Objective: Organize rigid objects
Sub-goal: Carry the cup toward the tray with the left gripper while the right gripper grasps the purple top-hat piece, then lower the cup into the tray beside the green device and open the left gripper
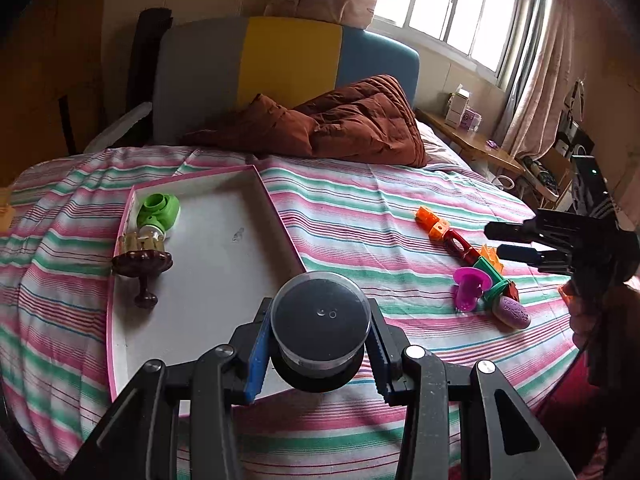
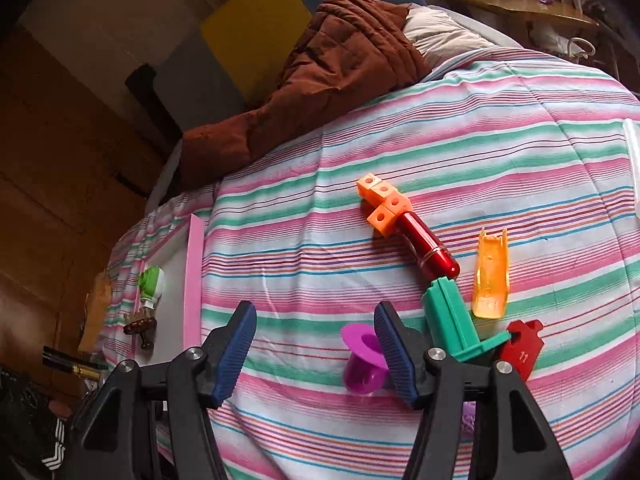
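The left gripper (image 1: pixel 320 340) is clamping a round black container with a clear plastic lid (image 1: pixel 320 320) between its blue pads, holding it at the lower centre of the left wrist view, over the near corner of a shallow white tray with a pink rim (image 1: pixel 280 220). Inside that tray, at the left of the frame, a green plastic toy (image 1: pixel 159 210) is lying just beside a dark brown wooden knob-shaped piece (image 1: pixel 142 262).

The right gripper (image 2: pixel 316 344) is standing with its jaws wide apart and nothing pressed between them, hanging over the pink, green and white striped bedsheet (image 2: pixel 480 128). A purple plastic cup-shaped toy (image 2: pixel 362 360) is lying against the inner side of its right-hand finger. Toward the right of the right wrist view, orange linked cubes (image 2: pixel 382 200), a shiny red cylinder (image 2: pixel 428 246), a green plastic block (image 2: pixel 452 320), an orange scoop-like piece (image 2: pixel 492 276) and a red tag-shaped piece (image 2: pixel 522 350) are resting close together on the sheet. A rumpled brown quilt (image 2: pixel 320 76) is lying at the top.
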`<state>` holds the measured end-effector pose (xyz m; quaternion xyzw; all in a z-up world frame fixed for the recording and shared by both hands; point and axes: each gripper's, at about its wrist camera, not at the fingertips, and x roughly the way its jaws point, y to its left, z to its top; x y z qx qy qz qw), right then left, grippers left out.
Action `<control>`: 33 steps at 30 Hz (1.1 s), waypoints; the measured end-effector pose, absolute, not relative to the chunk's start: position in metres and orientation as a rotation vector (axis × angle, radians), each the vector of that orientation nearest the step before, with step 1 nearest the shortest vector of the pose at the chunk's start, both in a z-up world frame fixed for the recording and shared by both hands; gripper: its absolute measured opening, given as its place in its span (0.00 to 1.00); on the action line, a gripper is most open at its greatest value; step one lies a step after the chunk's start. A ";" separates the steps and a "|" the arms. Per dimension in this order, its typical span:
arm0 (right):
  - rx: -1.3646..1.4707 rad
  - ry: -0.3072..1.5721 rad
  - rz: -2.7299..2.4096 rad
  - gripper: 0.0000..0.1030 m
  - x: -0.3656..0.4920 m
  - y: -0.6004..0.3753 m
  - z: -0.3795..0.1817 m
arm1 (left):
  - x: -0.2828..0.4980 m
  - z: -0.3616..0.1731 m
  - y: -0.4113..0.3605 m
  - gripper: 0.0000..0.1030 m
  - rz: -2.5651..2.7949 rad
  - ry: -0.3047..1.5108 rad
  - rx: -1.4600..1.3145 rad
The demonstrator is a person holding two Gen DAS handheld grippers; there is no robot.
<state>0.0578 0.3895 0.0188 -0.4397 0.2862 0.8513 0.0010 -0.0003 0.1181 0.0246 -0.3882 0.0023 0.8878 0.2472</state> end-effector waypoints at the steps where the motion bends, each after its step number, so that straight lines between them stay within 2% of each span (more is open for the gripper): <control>1: -1.398 0.894 2.685 0.60 0.063 0.385 0.021 | 0.000 0.024 0.115 0.42 2.425 -0.001 -1.060; 5: -1.559 0.841 2.597 0.60 0.073 0.367 0.007 | -0.001 0.021 0.103 0.42 2.433 -0.033 -1.072; 10: -1.647 0.796 2.402 0.53 0.058 0.371 -0.030 | 0.001 0.019 0.090 0.42 2.450 -0.052 -1.076; 13: -1.645 0.720 2.352 0.39 0.038 0.376 -0.044 | 0.000 0.016 0.083 0.42 2.461 -0.058 -1.090; 14: -1.639 0.680 2.339 0.31 0.033 0.376 -0.049 | 0.000 0.014 0.080 0.42 2.462 -0.063 -1.099; 19: -1.597 0.510 2.431 0.31 0.024 0.363 -0.054 | -0.003 0.006 0.068 0.42 2.479 -0.086 -1.138; 33: -1.607 0.373 2.462 0.31 0.026 0.352 -0.057 | -0.025 0.008 0.073 0.42 2.460 -0.095 -1.133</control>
